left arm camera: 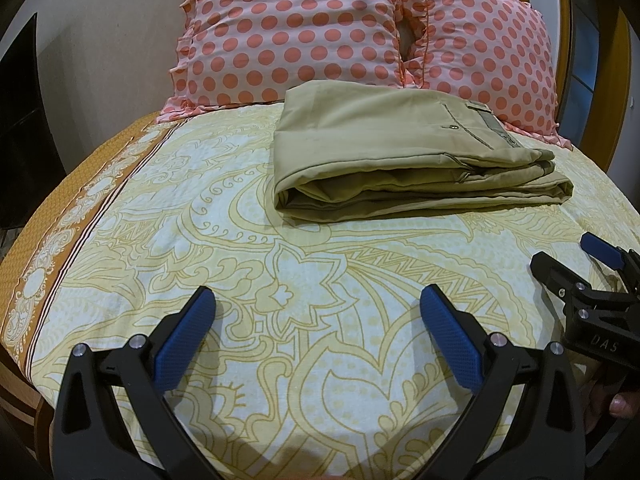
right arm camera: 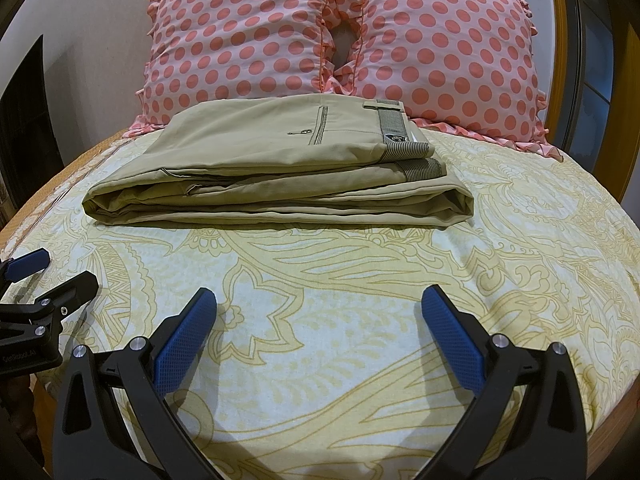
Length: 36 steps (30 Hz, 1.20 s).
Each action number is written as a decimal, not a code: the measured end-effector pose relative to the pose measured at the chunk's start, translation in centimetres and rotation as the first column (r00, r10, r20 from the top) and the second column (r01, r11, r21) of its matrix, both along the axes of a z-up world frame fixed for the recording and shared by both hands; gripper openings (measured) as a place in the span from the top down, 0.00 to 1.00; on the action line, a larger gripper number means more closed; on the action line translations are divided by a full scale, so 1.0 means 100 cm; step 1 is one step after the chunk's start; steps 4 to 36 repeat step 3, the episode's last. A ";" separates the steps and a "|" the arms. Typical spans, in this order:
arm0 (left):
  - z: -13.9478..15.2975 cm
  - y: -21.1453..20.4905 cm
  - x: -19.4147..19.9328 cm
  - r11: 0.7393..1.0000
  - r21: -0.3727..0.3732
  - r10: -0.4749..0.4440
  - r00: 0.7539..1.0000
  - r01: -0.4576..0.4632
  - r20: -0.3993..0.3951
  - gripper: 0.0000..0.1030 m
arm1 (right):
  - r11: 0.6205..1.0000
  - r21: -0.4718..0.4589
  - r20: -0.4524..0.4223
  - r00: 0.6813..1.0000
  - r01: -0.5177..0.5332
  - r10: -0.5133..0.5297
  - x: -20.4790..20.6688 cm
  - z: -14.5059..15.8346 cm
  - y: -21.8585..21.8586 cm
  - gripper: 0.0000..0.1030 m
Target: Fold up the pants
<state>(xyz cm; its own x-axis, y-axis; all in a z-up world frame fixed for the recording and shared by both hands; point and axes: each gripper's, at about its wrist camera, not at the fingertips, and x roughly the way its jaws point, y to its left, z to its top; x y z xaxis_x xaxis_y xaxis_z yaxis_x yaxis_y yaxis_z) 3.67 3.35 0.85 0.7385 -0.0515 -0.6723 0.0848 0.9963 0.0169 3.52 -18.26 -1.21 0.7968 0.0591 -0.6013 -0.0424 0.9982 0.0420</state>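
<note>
Khaki pants (left arm camera: 384,148) lie folded in a flat stack on the bed, waistband to the right, just in front of the pillows; they also show in the right wrist view (right arm camera: 280,176). My left gripper (left arm camera: 318,300) is open and empty, held over the sheet well short of the pants. My right gripper (right arm camera: 319,300) is open and empty too, also short of the pants. The right gripper shows at the right edge of the left wrist view (left arm camera: 568,258), and the left gripper shows at the left edge of the right wrist view (right arm camera: 60,270).
The bed has a yellow patterned sheet (left arm camera: 280,280) with an orange border (left arm camera: 52,240) at left. Two pink polka-dot pillows (left arm camera: 288,28) (left arm camera: 484,48) stand behind the pants. A wooden headboard frame (right arm camera: 560,20) rises at the right.
</note>
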 end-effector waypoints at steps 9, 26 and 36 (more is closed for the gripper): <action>0.000 0.000 0.000 1.000 0.000 0.000 1.000 0.000 0.000 0.02 | 1.000 0.000 0.000 1.000 0.000 0.000 0.000 0.000 0.000 0.01; 0.000 0.000 0.000 1.000 0.000 0.000 1.000 0.000 0.000 0.02 | 1.000 0.000 0.000 1.000 0.000 0.000 0.000 0.000 0.000 0.01; 0.000 0.000 0.000 1.000 0.000 0.000 1.000 0.000 0.000 0.02 | 1.000 0.000 0.000 1.000 0.000 0.000 0.000 0.000 0.000 0.01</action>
